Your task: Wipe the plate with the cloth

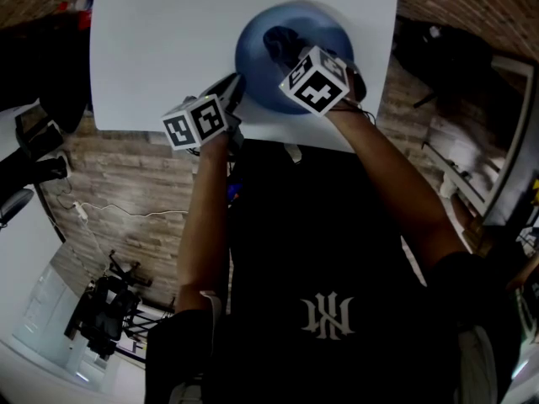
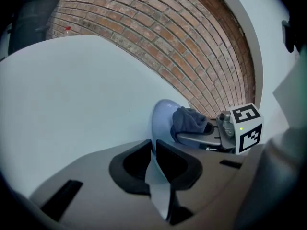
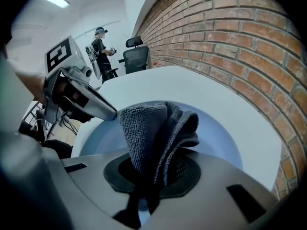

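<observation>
L claw [image 2: 154, 152] clenched on near rim of blue plate [image 1: 257, 66]. R claw [image 3: 152, 176] grips bunched grey cloth [image 3: 153, 128], held against plate's inside. Plate sits at near edge of white bench [image 1: 160, 40]; brick wall [image 3: 230, 42] beyond.

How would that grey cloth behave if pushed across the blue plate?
Probably floppy: the cloth folds and slumps over itself above the right gripper's jaws. Likely light and unslippery, given its looped texture. It should drag, not glide, across the blue plate.
</observation>
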